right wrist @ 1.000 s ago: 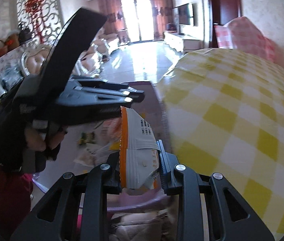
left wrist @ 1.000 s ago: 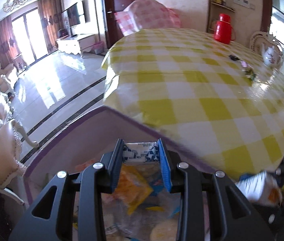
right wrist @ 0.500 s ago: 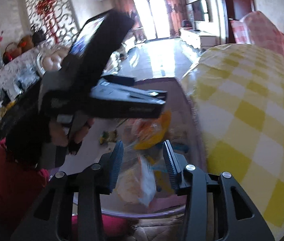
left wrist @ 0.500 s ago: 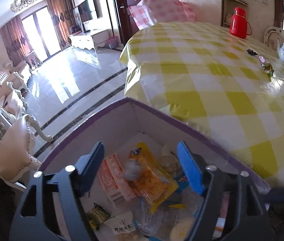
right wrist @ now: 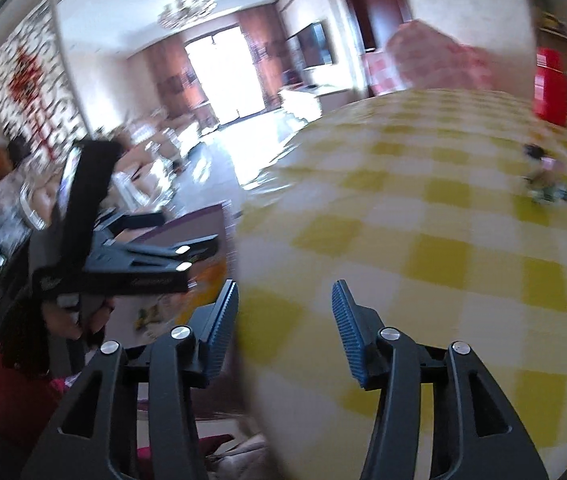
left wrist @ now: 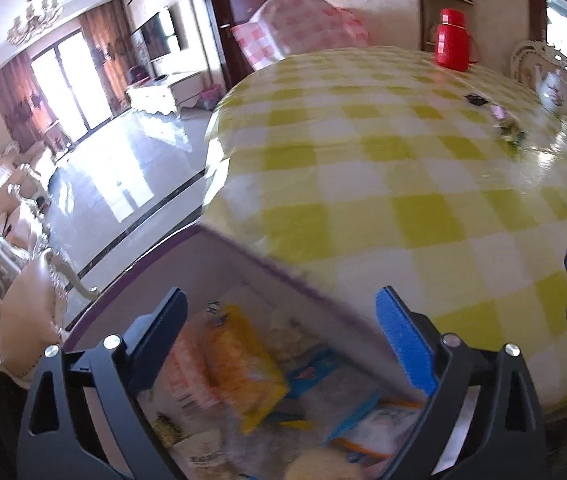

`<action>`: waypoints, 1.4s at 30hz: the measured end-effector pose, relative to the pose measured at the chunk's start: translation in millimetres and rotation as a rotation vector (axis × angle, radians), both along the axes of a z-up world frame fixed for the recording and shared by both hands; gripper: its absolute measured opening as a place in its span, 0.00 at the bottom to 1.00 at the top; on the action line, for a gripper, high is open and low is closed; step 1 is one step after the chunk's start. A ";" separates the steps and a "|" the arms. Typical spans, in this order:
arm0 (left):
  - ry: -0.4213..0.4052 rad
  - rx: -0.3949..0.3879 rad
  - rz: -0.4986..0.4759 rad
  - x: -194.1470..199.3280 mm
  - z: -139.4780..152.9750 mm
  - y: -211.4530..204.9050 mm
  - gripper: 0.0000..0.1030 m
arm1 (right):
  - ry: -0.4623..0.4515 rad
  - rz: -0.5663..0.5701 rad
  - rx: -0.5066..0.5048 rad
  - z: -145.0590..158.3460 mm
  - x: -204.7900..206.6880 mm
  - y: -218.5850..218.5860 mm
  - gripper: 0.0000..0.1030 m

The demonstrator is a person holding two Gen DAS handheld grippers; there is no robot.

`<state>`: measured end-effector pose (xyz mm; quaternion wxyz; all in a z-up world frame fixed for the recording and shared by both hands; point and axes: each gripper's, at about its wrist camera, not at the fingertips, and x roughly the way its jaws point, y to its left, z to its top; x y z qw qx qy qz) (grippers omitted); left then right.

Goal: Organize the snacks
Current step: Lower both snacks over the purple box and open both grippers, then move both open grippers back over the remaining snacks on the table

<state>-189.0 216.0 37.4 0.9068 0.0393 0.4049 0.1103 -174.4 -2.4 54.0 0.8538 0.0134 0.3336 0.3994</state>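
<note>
Snacks [left wrist: 243, 368] lie heaped in a purple-rimmed box [left wrist: 155, 248] that sits just beside the edge of the yellow-checked surface [left wrist: 403, 200] and below its level: an orange packet, a yellow one, blue-and-white wrappers and a pale round piece.

The left gripper [left wrist: 283, 336] hangs over the open box with its jaws opening, already wide apart, and nothing between them. The right gripper [right wrist: 283, 320] points out over the cloth near its edge; its jaws are opening too and hold nothing.

A few small items remain far across the surface near a white teapot [left wrist: 559, 88] and a red flask [left wrist: 451, 44]; through the blur they look like wrapped sweets, though I cannot be sure.

Risks from here, as I judge them:
- The two grippers work close together, so a crossing reach could knock one into the other.
- A quick sweep toward the far items could catch the teapot or flask.
- The glossy cloth may let a small wrapper slide away from closing jaws.
- The box's position off the edge means a bump could shift it.
</note>
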 end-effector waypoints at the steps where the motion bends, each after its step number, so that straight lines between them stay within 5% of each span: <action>1: -0.001 -0.005 -0.016 3.7 0.9 -9.9 0.93 | -0.001 -0.023 0.004 -0.5 3.4 -8.9 0.53; 12: 0.014 -0.090 -0.246 91.3 -2.9 -159.4 0.98 | 0.063 -0.358 0.027 -21.8 45.6 -143.0 0.60; 21: 0.000 -0.155 -0.274 196.3 -12.1 -233.9 0.98 | 0.127 -0.590 -0.038 -29.8 122.1 -224.6 0.60; 29: -0.035 -0.297 -0.209 236.0 -18.9 -222.6 0.98 | 0.106 -0.602 -0.136 -28.3 213.7 -227.1 0.60; 34: -0.055 -0.326 -0.151 232.9 -19.1 -207.5 0.98 | 0.081 -0.496 -0.202 -34.6 262.4 -189.9 0.46; 42: -0.010 -0.322 -0.185 231.9 -23.6 -213.9 0.98 | 0.065 -0.385 -0.262 -41.4 296.1 -158.1 0.40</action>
